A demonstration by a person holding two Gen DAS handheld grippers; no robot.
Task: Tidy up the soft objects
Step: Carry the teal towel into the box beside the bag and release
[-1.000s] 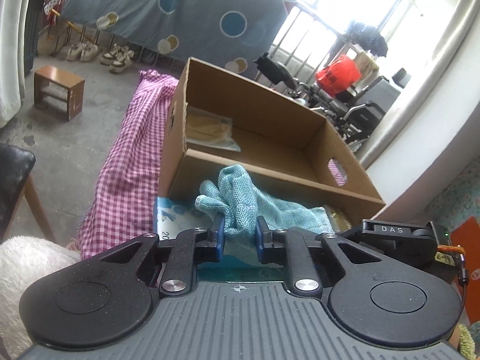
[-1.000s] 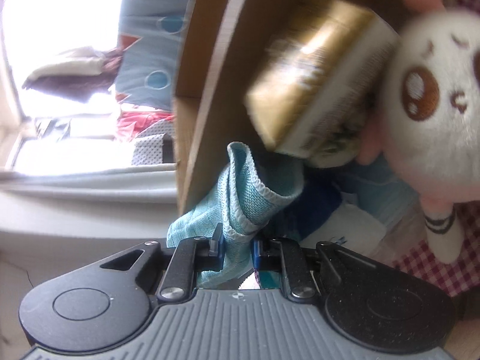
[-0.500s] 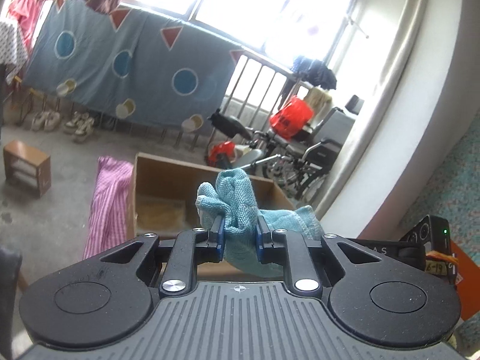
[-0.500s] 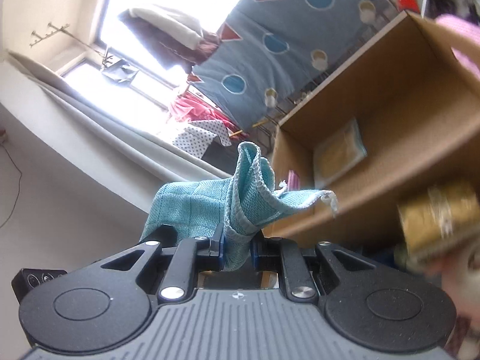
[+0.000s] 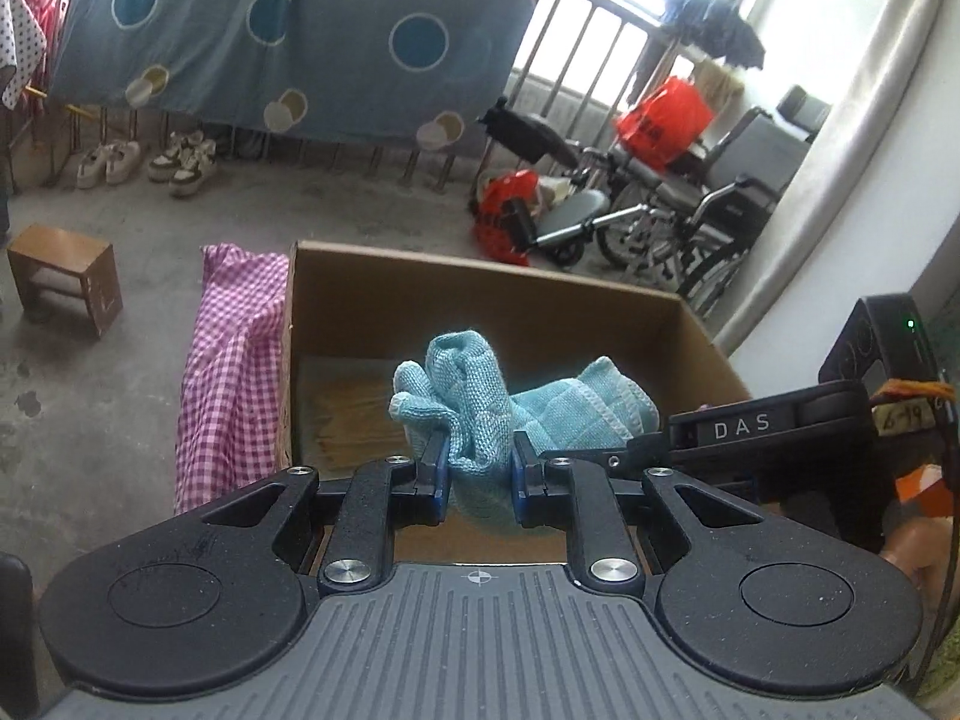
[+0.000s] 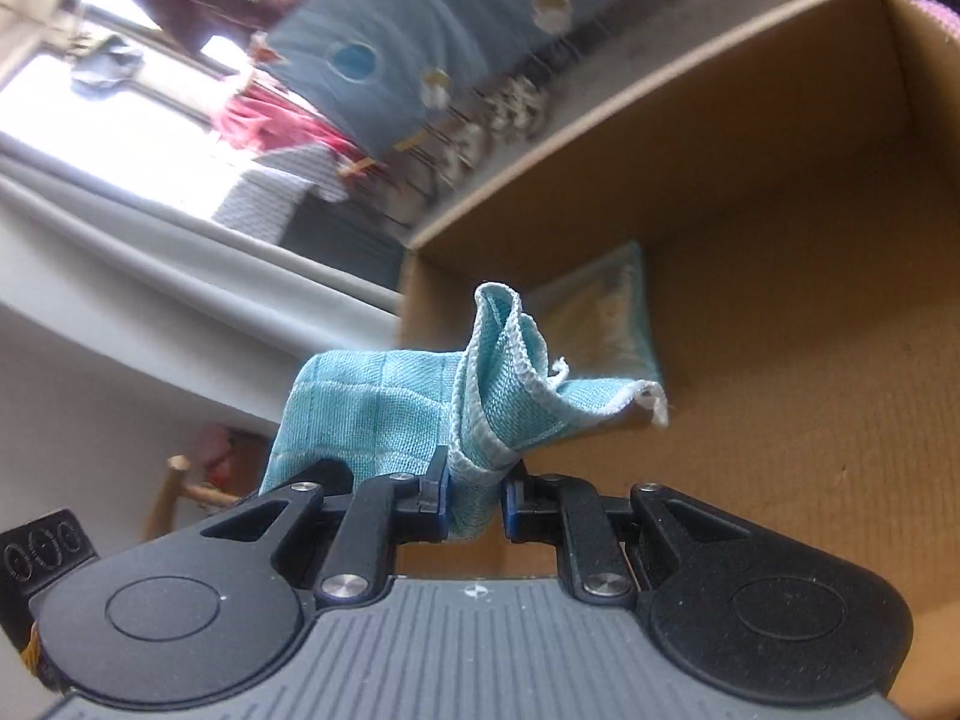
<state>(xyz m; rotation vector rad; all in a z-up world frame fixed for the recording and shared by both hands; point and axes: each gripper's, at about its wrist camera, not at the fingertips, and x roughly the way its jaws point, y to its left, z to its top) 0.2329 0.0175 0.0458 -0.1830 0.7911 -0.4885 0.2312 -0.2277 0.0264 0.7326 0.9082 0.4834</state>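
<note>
A light teal cloth is held between both grippers above an open cardboard box. My left gripper is shut on one bunched end of the cloth. My right gripper is shut on the other end, and its black body shows at the right of the left wrist view. The cloth hangs over the near part of the box. A flat yellowish packet lies on the box floor; it also shows in the right wrist view.
A pink checked cloth hangs beside the box's left wall. On the concrete floor stand a small wooden stool, shoes and a wheelchair. A blue sheet with circles hangs behind.
Both grippers lifted the cloth off the table items and carried it over the box. The plush toy and gold tin have left the right wrist view.
</note>
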